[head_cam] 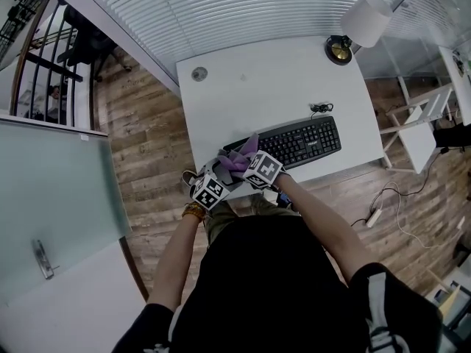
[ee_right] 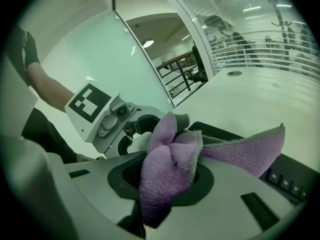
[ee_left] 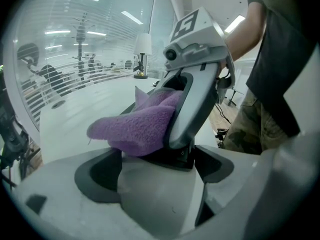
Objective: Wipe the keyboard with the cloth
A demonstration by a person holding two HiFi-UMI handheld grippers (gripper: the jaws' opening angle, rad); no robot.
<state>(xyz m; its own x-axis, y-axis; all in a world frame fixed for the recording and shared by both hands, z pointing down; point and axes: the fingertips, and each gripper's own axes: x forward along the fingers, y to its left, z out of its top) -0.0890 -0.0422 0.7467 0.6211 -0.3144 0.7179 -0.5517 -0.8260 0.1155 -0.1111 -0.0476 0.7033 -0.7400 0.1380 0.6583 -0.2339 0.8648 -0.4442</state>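
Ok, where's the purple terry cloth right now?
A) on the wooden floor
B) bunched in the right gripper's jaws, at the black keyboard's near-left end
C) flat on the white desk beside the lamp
B: the right gripper view shows the purple terry cloth pinched between the right gripper's jaws, over the end of the black keyboard.

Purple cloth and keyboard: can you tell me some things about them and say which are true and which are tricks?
1. The right claw is pinching the purple cloth. True.
2. The keyboard is white. False: it is black, and the desk under it is white.
3. In the head view, the purple cloth is at the keyboard's left end. True.
4. The lamp is lying on the floor. False: it stands on the desk, at a far corner.
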